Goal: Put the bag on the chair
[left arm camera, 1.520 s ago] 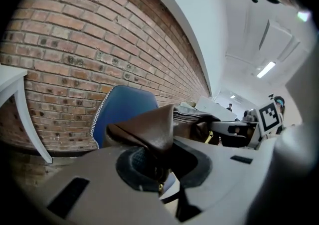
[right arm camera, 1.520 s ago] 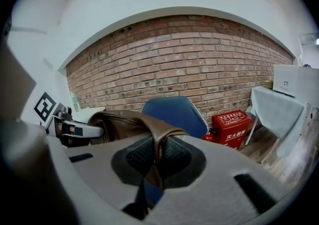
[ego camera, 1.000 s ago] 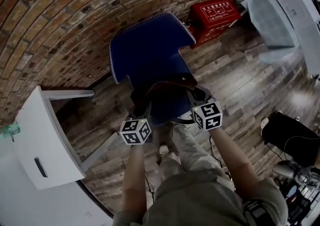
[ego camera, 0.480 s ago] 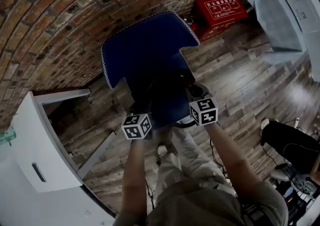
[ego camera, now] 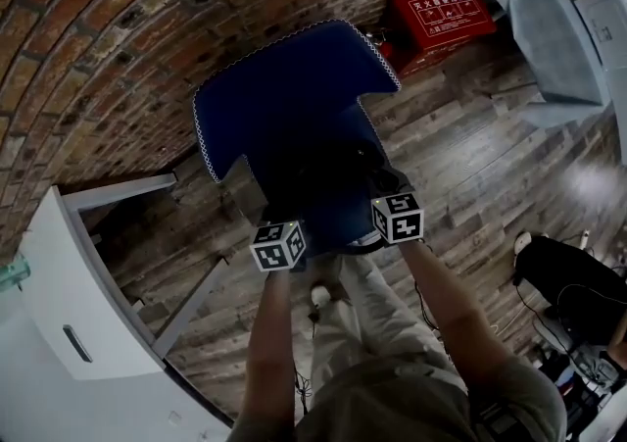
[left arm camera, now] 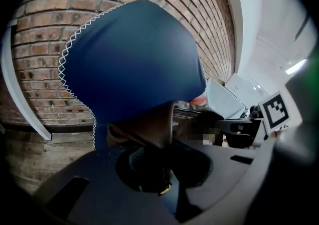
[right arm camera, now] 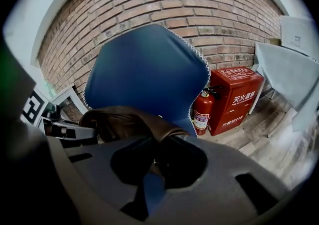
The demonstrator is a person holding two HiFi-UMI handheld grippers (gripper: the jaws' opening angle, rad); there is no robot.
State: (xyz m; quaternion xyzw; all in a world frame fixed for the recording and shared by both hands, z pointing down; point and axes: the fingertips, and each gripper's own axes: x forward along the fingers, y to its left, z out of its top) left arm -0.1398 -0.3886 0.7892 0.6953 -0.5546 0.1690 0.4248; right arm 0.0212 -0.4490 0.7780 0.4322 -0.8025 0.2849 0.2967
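Note:
A blue chair point(ego camera: 284, 87) with white stitched edging stands against the brick wall, its back filling the left gripper view point(left arm camera: 134, 59) and the right gripper view point(right arm camera: 144, 64). A dark brown leather bag point(ego camera: 333, 171) hangs low over the chair's seat between my two grippers. The left gripper point(ego camera: 279, 215) is shut on the bag's left end, where brown leather point(left arm camera: 149, 129) runs into its jaws point(left arm camera: 167, 169). On the other end of the bag, the right gripper point(ego camera: 382, 185) is shut on a brown fold point(right arm camera: 129, 121) pinched at its jaws point(right arm camera: 157, 161). Whether the bag touches the seat is hidden.
A red fire-equipment box point(ego camera: 438, 14) stands right of the chair, with a red extinguisher point(right arm camera: 203, 112) beside it. A white cabinet point(ego camera: 69, 313) is at the left, a grey covered table point(ego camera: 549, 28) at the upper right, and a black bag point(ego camera: 573, 278) on the wood floor at the right.
Both grippers have come down together with the bag, closer to the chair seat. Their grip on the bag looks the same.

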